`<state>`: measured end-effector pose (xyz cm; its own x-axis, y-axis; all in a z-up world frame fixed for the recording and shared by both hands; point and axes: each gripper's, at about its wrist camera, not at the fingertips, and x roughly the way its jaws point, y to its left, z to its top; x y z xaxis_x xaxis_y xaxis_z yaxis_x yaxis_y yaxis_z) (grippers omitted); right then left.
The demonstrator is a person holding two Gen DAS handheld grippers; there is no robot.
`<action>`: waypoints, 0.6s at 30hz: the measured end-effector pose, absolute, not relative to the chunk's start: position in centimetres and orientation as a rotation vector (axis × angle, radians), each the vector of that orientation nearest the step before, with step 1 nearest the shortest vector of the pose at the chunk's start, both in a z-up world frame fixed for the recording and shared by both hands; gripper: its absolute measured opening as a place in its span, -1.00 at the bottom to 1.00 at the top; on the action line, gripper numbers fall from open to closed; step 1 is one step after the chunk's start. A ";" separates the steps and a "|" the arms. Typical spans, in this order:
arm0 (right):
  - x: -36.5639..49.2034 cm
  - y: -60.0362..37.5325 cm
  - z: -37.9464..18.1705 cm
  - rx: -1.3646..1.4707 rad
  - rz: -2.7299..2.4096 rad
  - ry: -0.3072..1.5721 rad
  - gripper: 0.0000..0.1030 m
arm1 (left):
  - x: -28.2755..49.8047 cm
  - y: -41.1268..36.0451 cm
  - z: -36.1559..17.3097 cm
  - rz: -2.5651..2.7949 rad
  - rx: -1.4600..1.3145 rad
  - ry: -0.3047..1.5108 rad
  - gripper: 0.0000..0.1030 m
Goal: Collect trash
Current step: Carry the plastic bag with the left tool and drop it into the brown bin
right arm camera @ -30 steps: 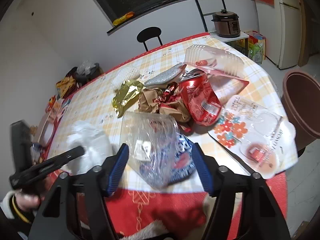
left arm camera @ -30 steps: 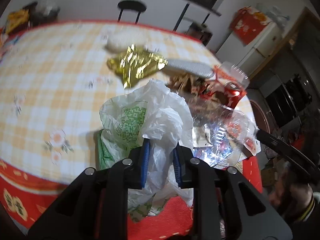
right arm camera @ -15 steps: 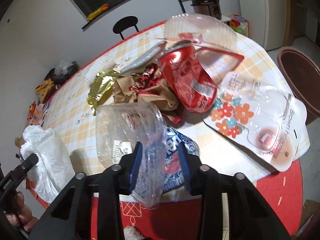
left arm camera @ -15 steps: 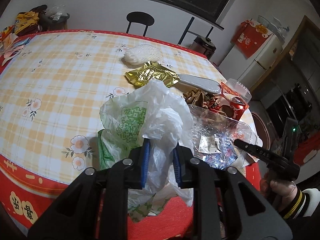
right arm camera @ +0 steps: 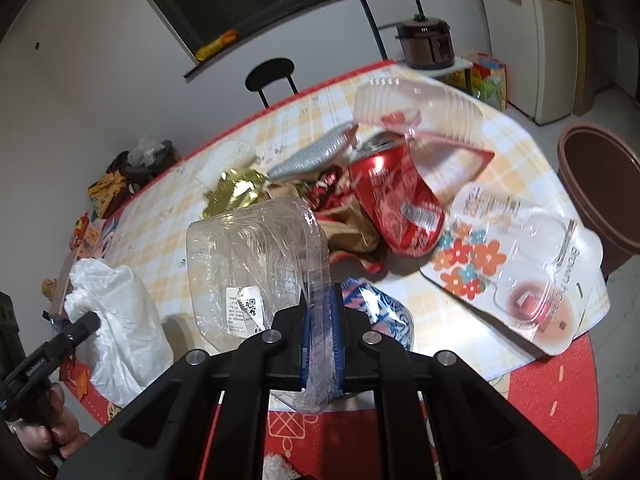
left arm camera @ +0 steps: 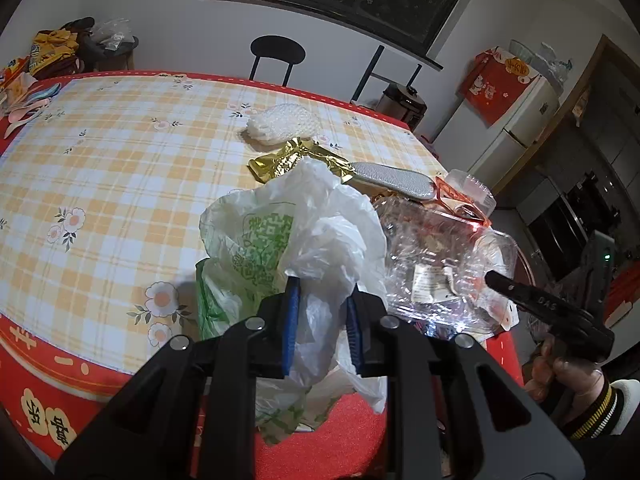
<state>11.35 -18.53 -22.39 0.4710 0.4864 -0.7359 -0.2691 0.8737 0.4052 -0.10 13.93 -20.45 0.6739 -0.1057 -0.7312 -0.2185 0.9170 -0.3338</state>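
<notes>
At the near edge of a checked tablecloth (left arm camera: 100,184), the left gripper (left arm camera: 322,316) pinches a bunched white plastic bag (left arm camera: 316,236) with green print, held upright over the table's edge. Just beside it, the right gripper (right arm camera: 322,344), whose jaws have just been closing, clamps a fold of a crumpled clear plastic container (right arm camera: 256,264). Beyond lie a gold foil wrapper (right arm camera: 234,192), a red snack bag (right arm camera: 400,208) and a flower-printed blister pack (right arm camera: 512,264).

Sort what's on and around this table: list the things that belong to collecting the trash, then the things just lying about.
Part of the job:
- white plastic bag, in the left gripper
- clear plastic container, pinched by the right gripper
- gold foil wrapper
- crushed red can
- flowered blister pack

Just lying about:
- black chair
- rice cooker
- brown tub
</notes>
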 end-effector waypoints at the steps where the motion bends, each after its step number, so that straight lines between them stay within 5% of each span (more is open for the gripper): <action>1: 11.4 -18.6 -22.1 0.250 0.469 0.969 -0.80 | -0.1 13.8 -20.4 0.065 -0.416 0.833 -0.53; 18: 10.6 -25.4 -18.2 0.304 0.389 0.853 -0.80 | 1.1 10.0 -18.1 -0.029 -0.422 0.736 -0.54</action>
<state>10.56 -25.38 -18.20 0.5953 0.4485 -0.6667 -0.2099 0.8877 0.4097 1.06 10.04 -18.10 0.7448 -0.1721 -0.6447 -0.1201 0.9158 -0.3832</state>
